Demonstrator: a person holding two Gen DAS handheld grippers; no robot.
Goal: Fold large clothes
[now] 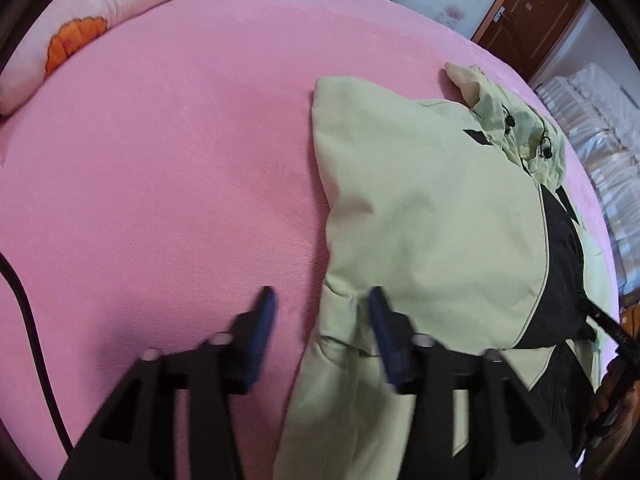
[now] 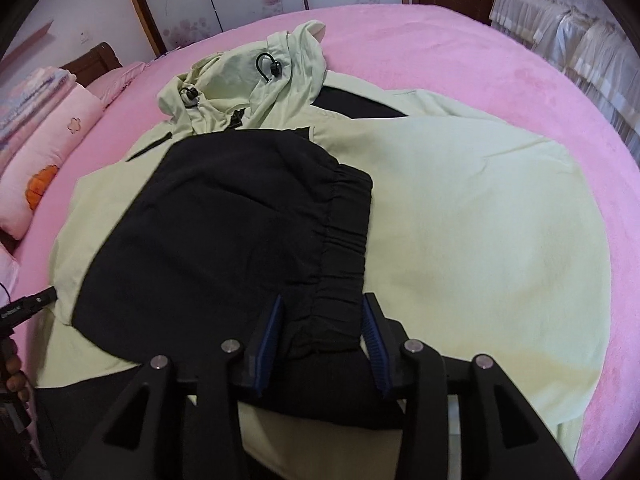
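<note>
Two grippers over a hooded jacket spread flat on the pink bed. Right gripper straddles the black elastic sleeve cuff, folded across the chest; pads look parted beside it, no clear pinch. Left gripper is open, nothing between its jaws, one finger over the jacket's near left edge. Fabric looks light, soft, floppy, probably slick; best grabbed at cuff, hem corners or shoulder seams. Farther off, the hood lies crumpled with toggles.
</note>
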